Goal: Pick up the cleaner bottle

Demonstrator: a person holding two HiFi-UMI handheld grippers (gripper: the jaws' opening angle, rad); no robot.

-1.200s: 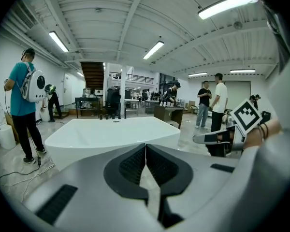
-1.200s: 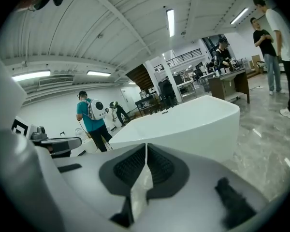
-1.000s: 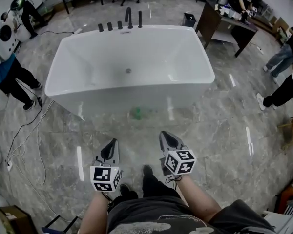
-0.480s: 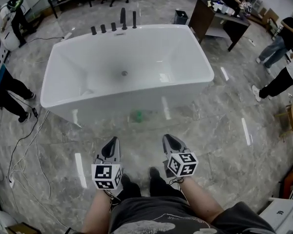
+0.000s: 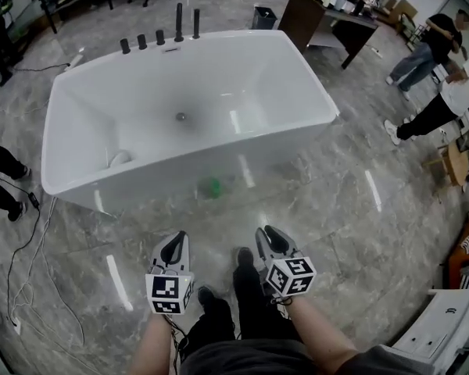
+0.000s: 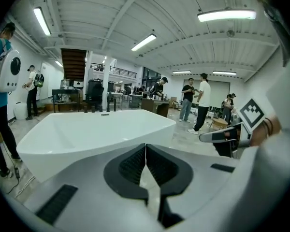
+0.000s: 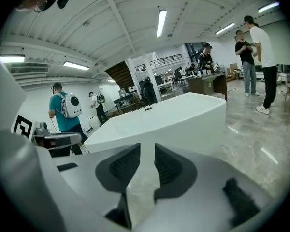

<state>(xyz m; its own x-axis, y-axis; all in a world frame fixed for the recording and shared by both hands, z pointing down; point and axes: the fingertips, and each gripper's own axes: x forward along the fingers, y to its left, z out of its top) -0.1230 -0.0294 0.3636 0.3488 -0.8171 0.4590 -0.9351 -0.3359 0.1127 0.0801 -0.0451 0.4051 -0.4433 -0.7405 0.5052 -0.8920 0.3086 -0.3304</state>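
Note:
A small green object [image 5: 211, 186], blurred, lies on the floor against the front wall of the white bathtub [image 5: 70, 180]; I cannot tell whether it is the cleaner bottle. My left gripper [image 5: 174, 243] [image 6: 145, 146] is held low in front of me, pointing at the tub, jaws shut with nothing in them. My right gripper [image 5: 272, 235] [image 7: 147, 149] is beside it. Its jaws have just been opening and stand a narrow gap apart, with nothing between them. Both grippers are well short of the green object.
Black taps [image 5: 178, 22] stand at the tub's far rim, and a white curved item [image 5: 119, 159] lies inside its left corner. My shoes [image 5: 242, 260] are between the grippers. People [image 5: 434, 112] stand at right near a desk [image 5: 328, 10]. Cables [image 5: 31, 241] run along the floor at left.
The tub has come nearer and shifted left in the head view. Both grippers sit a little lower in the frame, still side by side.

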